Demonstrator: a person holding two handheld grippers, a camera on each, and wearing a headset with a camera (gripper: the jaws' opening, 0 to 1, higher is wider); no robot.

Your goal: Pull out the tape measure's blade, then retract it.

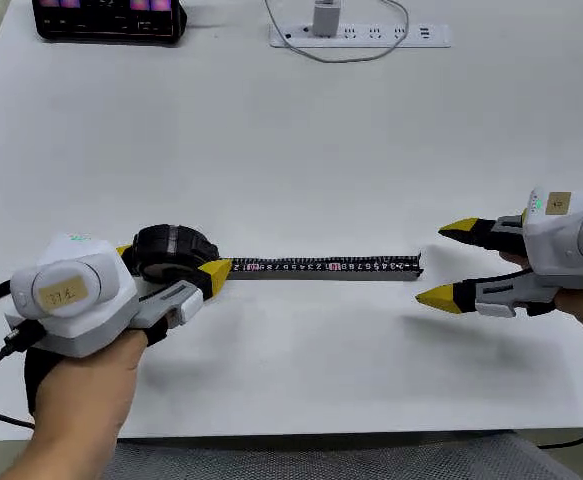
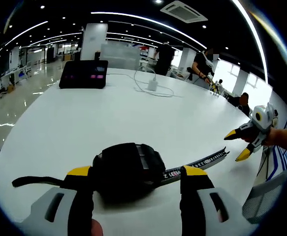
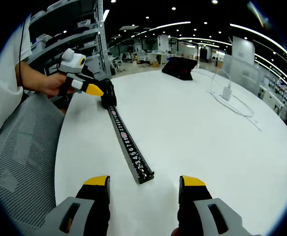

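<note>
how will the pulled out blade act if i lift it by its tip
The blade lies thin and flat on the table, so it will probably sag or buckle if lifted by the tip. Its tip lies free, apart from the right gripper, so a lock probably holds it out.

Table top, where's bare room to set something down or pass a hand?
Widest free patch of table: between the dark device and power strip at the back and the blade in front. A narrower bare band runs from the blade to the near edge. Crowded along the blade: left tongs clamp the tape measure case, right tongs open by its tip.
</note>
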